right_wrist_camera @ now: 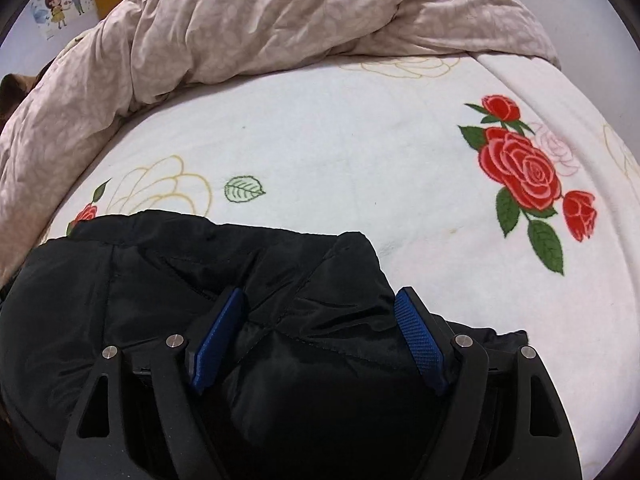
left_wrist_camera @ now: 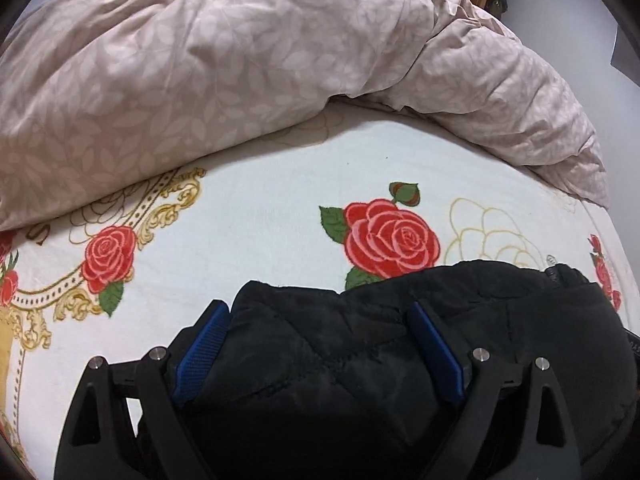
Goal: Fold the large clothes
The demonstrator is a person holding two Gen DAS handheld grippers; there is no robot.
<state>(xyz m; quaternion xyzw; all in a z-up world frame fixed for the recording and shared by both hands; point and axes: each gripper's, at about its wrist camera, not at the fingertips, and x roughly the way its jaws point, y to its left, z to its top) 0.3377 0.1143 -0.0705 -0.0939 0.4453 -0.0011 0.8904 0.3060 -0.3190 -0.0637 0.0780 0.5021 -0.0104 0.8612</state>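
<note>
Jacket [left_wrist_camera: 340, 360] lies bunched on the bed [left_wrist_camera: 260, 200], near the quilt [left_wrist_camera: 200, 60]. Your left gripper [left_wrist_camera: 318, 344] and right gripper [right_wrist_camera: 320, 328] both straddle padded fabric, jaws wide, not pinching. No neat fold shows yet; most folding seems left.

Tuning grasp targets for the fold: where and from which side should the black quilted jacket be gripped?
Grip the black quilted jacket along its far folded edge, one corner per gripper, coming from the near side. The bunched edge already sits between the fingers of the left gripper and right gripper.
</note>
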